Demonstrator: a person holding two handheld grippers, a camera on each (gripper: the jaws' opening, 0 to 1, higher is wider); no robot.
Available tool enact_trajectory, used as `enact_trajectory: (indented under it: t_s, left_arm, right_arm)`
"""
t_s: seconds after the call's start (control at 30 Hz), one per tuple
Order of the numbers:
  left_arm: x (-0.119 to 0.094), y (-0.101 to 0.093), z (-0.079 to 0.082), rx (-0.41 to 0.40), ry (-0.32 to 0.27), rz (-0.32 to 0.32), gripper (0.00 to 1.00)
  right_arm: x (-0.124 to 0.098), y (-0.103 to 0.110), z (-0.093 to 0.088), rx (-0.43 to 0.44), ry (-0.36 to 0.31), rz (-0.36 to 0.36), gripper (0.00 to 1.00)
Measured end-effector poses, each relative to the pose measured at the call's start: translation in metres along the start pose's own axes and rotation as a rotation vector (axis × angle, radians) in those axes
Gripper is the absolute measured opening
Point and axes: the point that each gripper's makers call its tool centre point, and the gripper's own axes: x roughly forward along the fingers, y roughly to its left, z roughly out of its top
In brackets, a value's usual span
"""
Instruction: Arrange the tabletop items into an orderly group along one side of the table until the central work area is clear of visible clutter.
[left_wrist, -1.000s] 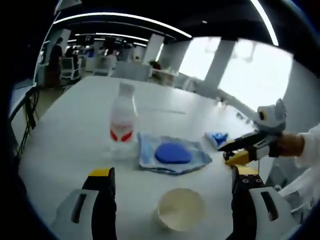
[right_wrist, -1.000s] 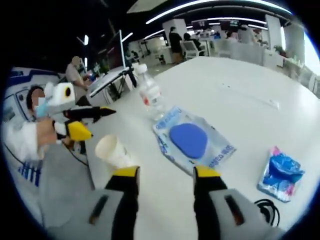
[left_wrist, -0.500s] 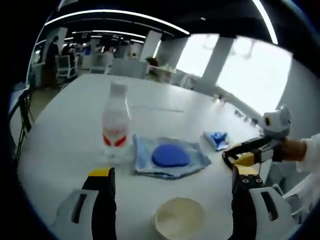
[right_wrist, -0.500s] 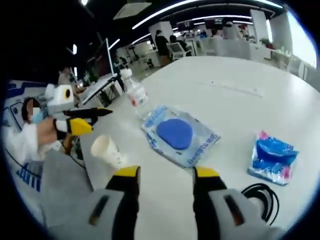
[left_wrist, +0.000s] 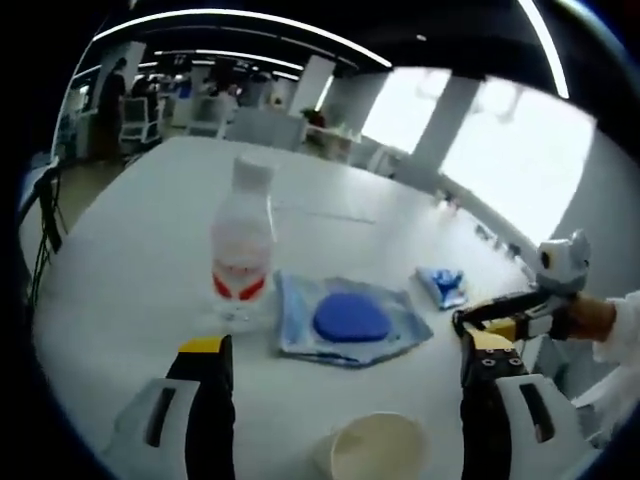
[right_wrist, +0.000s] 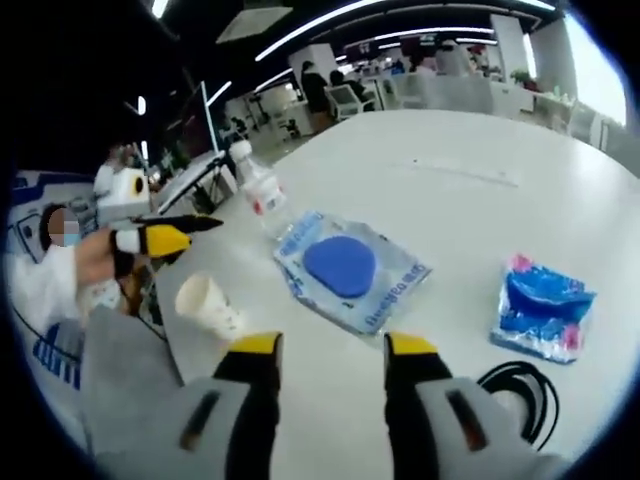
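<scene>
Both tongs agape, empty; clear plastic bottle beside crinkly blue pouch.

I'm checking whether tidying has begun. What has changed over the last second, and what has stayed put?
Nothing has been grasped or let go. Both views shifted a little, so the hands moved, not the items. The left gripper and right gripper stay open and empty. The bottle, the clear packet with the blue pad, the paper cup, the small blue pack and the black cable lie as before on the table.
</scene>
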Motion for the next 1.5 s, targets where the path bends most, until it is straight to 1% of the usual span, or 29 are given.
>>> enact_trajectory:
  t_s: [0.1,0.2,0.3,0.47,0.67,0.77,0.97,1.07,1.13,1.2,1.3,1.5]
  left_arm:
    - [0.011,0.004,-0.007,0.004,0.054,-0.021,0.85]
    - [0.019,0.010,-0.009,0.001,0.075,-0.026,0.86]
    - [0.027,0.015,-0.015,-0.015,0.114,-0.041,0.85]
    - [0.039,0.025,-0.020,-0.033,0.143,-0.046,0.84]
    - [0.051,0.028,-0.028,-0.040,0.173,-0.052,0.81]
    - [0.055,0.027,-0.030,-0.038,0.176,-0.050,0.80]
    - [0.060,0.026,-0.036,-0.042,0.194,-0.055,0.77]
    - [0.061,0.027,-0.036,-0.071,0.181,-0.055,0.71]
    - [0.062,0.028,-0.040,-0.082,0.189,-0.057,0.68]
    - [0.063,0.029,-0.043,-0.080,0.198,-0.051,0.68]
    - [0.064,0.032,-0.043,-0.077,0.202,-0.050,0.67]
    - [0.071,0.035,-0.042,-0.085,0.199,-0.051,0.62]
  right_arm:
    - [0.002,-0.003,-0.001,0.010,0.002,-0.004,0.38]
    - [0.005,-0.005,-0.003,0.021,0.004,-0.007,0.38]
    - [0.008,-0.010,-0.006,0.038,0.009,-0.015,0.37]
    - [0.010,-0.016,-0.009,0.066,0.008,-0.026,0.37]
    - [0.015,-0.023,-0.014,0.109,0.014,-0.036,0.37]
    - [0.019,-0.026,-0.015,0.141,0.009,-0.042,0.36]
    - [0.028,-0.026,-0.019,0.166,0.021,-0.047,0.35]
    - [0.034,-0.026,-0.021,0.167,0.031,-0.044,0.35]
    - [0.038,-0.028,-0.022,0.173,0.035,-0.046,0.35]
    - [0.041,-0.030,-0.022,0.180,0.035,-0.048,0.35]
    - [0.045,-0.031,-0.023,0.183,0.041,-0.049,0.34]
    - [0.051,-0.035,-0.026,0.197,0.048,-0.056,0.31]
